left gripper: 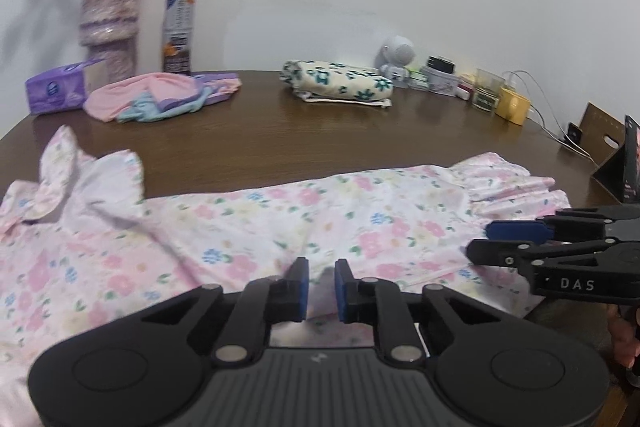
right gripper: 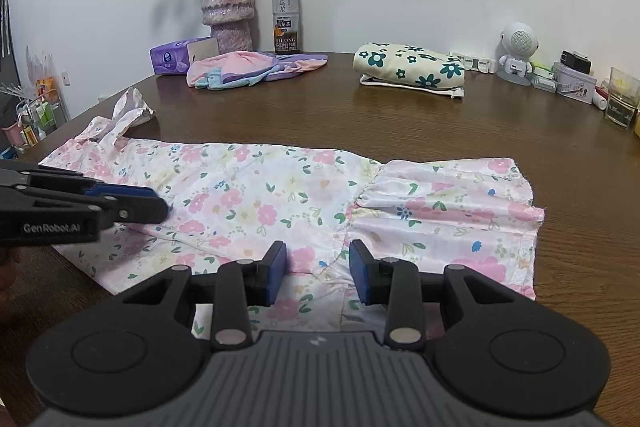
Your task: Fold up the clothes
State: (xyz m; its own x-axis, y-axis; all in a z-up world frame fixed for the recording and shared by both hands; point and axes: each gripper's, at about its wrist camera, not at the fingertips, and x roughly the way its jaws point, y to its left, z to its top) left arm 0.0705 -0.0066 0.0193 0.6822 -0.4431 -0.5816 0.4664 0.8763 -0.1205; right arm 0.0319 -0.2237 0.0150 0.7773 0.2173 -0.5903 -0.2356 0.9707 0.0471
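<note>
A pink floral child's dress [left gripper: 248, 227] lies spread flat across the brown table [left gripper: 248, 139], ruffled sleeves at the left, skirt hem at the right; it also shows in the right wrist view [right gripper: 280, 199]. My left gripper [left gripper: 320, 285] hovers over the dress's near edge with its jaws a small gap apart and nothing between them. My right gripper [right gripper: 318, 273] is open over the near edge by the gathered waist seam, empty. Each gripper shows in the other's view: the right gripper [left gripper: 484, 239], and the left gripper [right gripper: 156, 203].
At the back lie a folded cream floral garment [right gripper: 408, 69], a pink and purple pile of clothes [right gripper: 248, 67], a purple tissue box [right gripper: 172, 57], a vase of flowers [right gripper: 226, 7], a tea bottle [right gripper: 286, 15], a white robot figure [right gripper: 518, 53] and small jars [right gripper: 620, 103].
</note>
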